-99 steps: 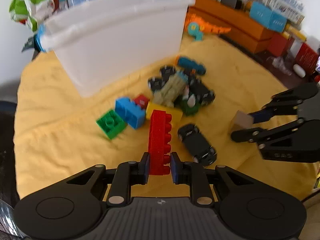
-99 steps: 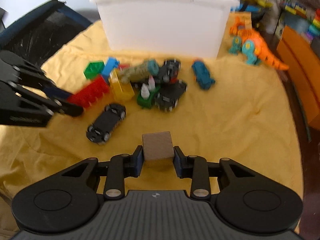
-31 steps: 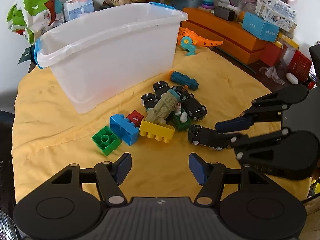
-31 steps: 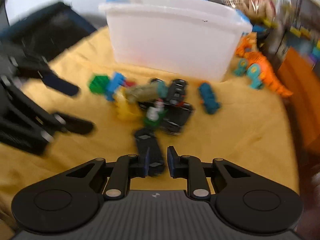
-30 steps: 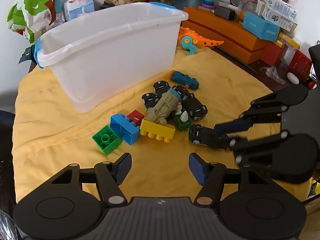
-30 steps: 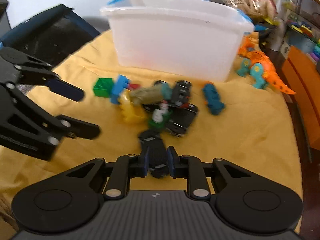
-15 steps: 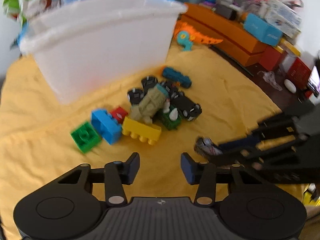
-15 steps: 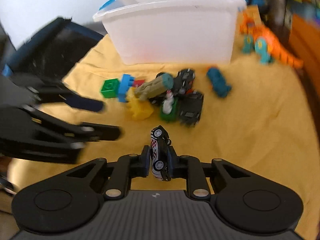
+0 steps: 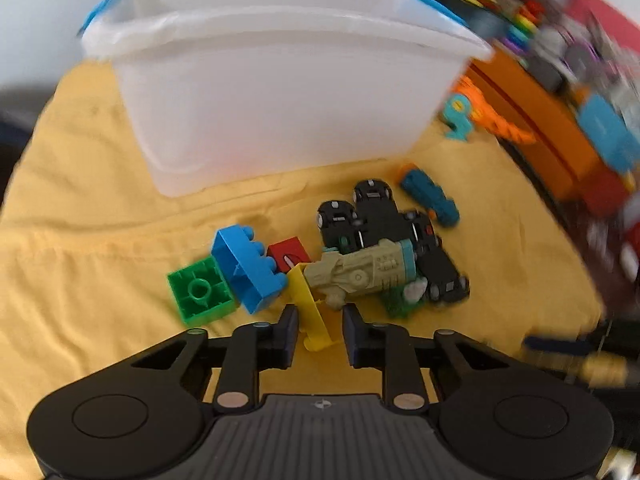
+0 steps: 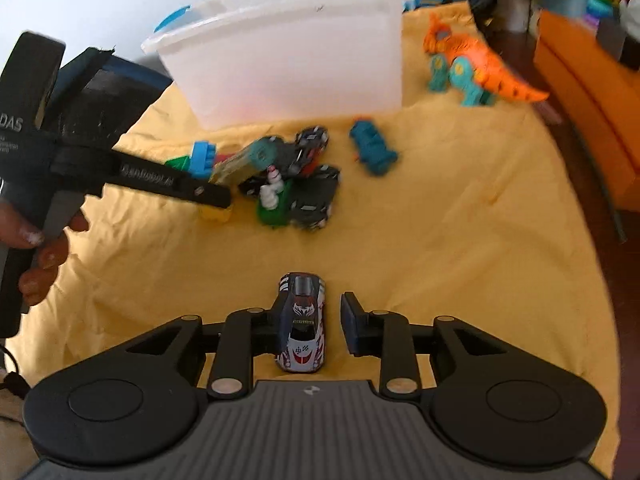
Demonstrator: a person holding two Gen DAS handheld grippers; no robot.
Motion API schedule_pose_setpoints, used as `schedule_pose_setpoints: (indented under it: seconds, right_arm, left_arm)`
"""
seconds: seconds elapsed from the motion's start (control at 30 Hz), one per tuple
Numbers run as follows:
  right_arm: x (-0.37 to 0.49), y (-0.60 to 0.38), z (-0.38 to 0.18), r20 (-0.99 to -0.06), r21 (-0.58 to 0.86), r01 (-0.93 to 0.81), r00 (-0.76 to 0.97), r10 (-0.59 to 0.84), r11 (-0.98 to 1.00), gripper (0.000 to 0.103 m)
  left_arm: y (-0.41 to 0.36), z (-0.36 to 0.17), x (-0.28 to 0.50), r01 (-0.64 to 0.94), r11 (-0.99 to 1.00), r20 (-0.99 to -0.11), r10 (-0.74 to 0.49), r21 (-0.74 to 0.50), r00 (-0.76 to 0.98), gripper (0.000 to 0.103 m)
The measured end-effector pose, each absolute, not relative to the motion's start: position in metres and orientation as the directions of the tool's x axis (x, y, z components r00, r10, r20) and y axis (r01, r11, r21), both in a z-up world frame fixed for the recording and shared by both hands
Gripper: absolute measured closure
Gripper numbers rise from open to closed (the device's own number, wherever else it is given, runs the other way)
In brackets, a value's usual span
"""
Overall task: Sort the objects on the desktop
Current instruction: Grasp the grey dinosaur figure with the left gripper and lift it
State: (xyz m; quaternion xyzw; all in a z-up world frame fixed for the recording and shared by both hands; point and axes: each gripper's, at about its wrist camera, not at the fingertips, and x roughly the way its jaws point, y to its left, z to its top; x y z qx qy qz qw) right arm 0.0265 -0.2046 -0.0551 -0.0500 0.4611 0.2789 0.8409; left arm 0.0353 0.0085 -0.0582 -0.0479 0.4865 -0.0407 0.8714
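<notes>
A yellow brick (image 9: 310, 312) stands on edge between the left gripper's (image 9: 319, 330) pads. Blue brick (image 9: 248, 270), green brick (image 9: 199, 297), tan toy (image 9: 360, 274) and black cars (image 9: 384, 224) lie just beyond. A patterned car (image 10: 303, 322) rests between the right gripper's (image 10: 310, 330) opening jaws.

We see a wrinkled matt yellow cloth (image 10: 460, 220), a translucent smooth plastic bin (image 9: 280, 92), glossy plastic bricks (image 9: 248, 268), and a shiny painted car (image 10: 302, 320).

Yellow cloth (image 10: 460, 240) covers the tabletop. Orange boxes (image 9: 536, 120) and blurred clutter along right edge. Snack bags behind, indistinct.
</notes>
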Motion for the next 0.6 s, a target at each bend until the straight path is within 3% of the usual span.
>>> schedule_pose_setpoints:
  seconds: [0.07, 0.2, 0.3, 0.37, 0.43, 0.6]
  right_arm:
    - [0.027, -0.205, -0.051, -0.799, 0.151, -0.515, 0.439, 0.411, 0.844, 0.073]
    - [0.033, -0.211, -0.051, -0.794, 0.170, -0.500, 0.441, 0.418, 0.849, 0.072]
    - [0.031, -0.209, -0.052, -0.794, 0.188, -0.488, 0.435, 0.424, 0.852, 0.072]
    - [0.028, -0.207, -0.051, -0.788, 0.196, -0.486, 0.438, 0.432, 0.851, 0.072]
    - [0.027, -0.205, -0.049, -0.782, 0.197, -0.490, 0.443, 0.438, 0.849, 0.072]
    - [0.025, -0.202, -0.045, -0.779, 0.181, -0.484, 0.461, 0.425, 0.856, 0.072]
  left_arm:
    - [0.004, -0.053, 0.024, 0.109, 0.992, -0.840, -0.107, -0.057, 0.532, 0.096]
    - [-0.002, -0.046, -0.005, 0.272, 0.958, -0.837, -0.077, 0.088, 0.543, 0.097]
    - [-0.008, -0.047, -0.020, 0.349, 0.919, -0.820, -0.051, 0.186, 0.570, 0.089]
    - [-0.010, -0.047, -0.020, 0.349, 0.922, -0.818, -0.067, 0.169, 0.571, 0.085]
    - [-0.014, -0.044, -0.017, 0.340, 0.930, -0.811, -0.093, 0.135, 0.577, 0.070]
    - [-0.034, -0.036, -0.014, 0.412, 0.908, -0.774, -0.204, 0.080, 0.599, 0.069]
